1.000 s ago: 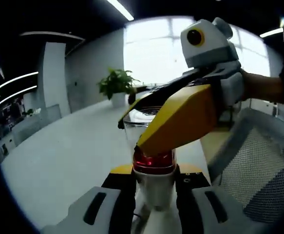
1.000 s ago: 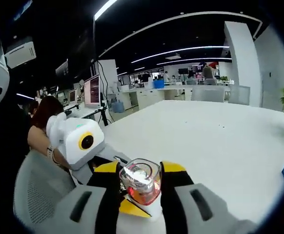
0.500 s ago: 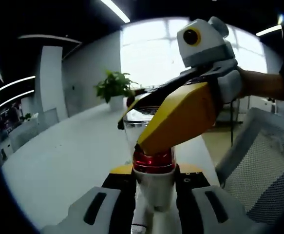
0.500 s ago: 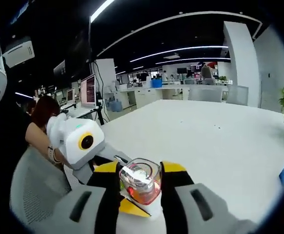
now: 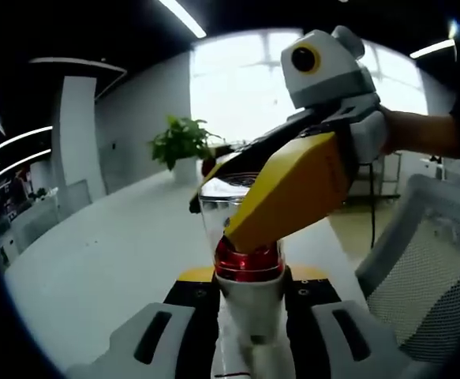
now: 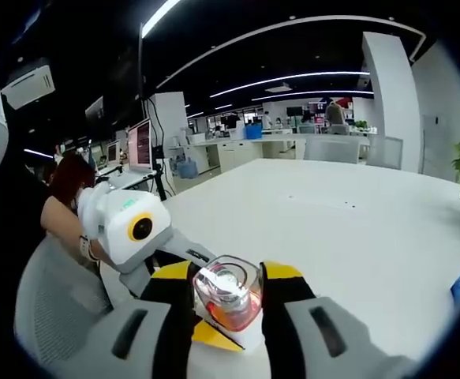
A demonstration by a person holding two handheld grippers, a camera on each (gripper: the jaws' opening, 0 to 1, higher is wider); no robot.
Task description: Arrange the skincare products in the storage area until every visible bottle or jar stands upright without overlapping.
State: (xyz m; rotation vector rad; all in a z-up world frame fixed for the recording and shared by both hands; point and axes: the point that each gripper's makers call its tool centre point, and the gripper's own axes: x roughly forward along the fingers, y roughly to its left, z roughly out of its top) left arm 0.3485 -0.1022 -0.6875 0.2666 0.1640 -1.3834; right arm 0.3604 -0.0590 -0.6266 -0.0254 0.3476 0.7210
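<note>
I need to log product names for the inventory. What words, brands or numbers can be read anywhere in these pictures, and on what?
None can be read.
Bottle, clamped by both the left tool and the right tool: no label text shows.
Monitor in the right gripper view: screen content too small and blurred to read.

Yellow-and-black fingers (image 5: 289, 193), grey-white housings

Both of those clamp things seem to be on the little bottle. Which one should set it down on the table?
Probably the left hand-held gripper: its jaws clasp the bottle's white base from below, holding it upright. The right hand-held gripper only pinches the clear cap end.
</note>
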